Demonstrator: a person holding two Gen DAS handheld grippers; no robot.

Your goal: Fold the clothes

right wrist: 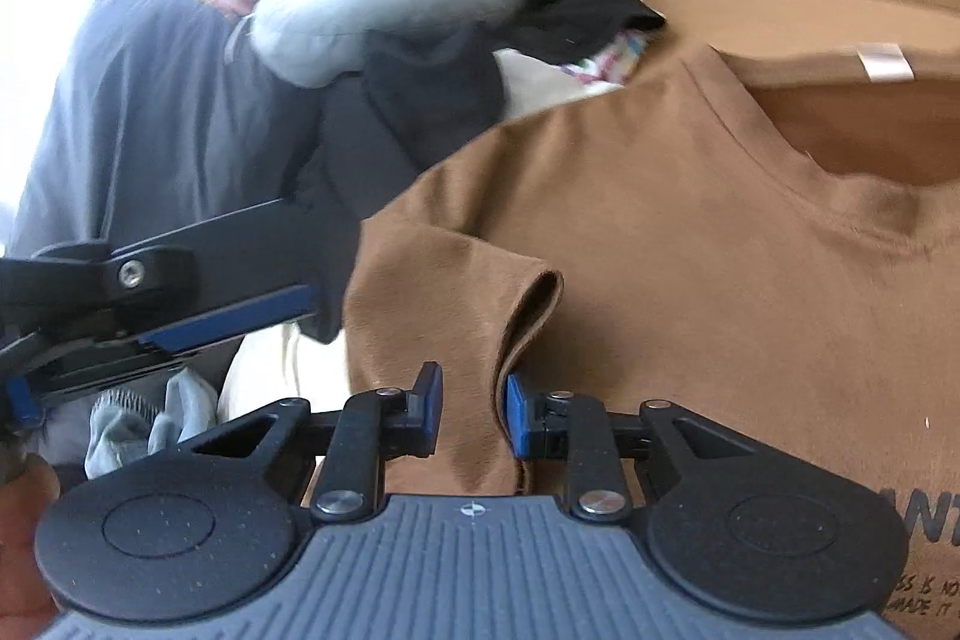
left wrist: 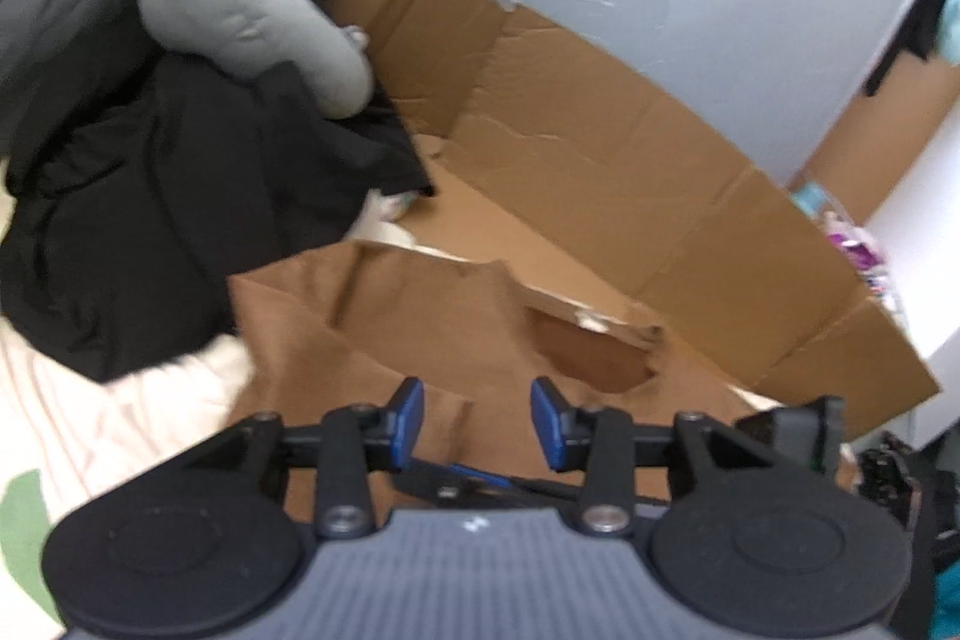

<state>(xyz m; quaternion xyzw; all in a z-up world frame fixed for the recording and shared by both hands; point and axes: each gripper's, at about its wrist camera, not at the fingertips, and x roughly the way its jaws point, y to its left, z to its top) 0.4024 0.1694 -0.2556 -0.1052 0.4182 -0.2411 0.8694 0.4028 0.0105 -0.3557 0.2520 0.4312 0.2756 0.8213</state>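
Right gripper (right wrist: 471, 415) sits lowest and nearest, jaws narrow about the sleeve hem of the brown T-shirt (right wrist: 690, 232) — contact with the pads cannot be confirmed. Shirt lies spread on flattened cardboard (left wrist: 600, 148), apparently as a folding surface. Left gripper (left wrist: 477, 421) hovers over the shirt, jaws moderately apart, empty. Black clothes (left wrist: 150, 220) lie beside — blurred, items indistinguishable.
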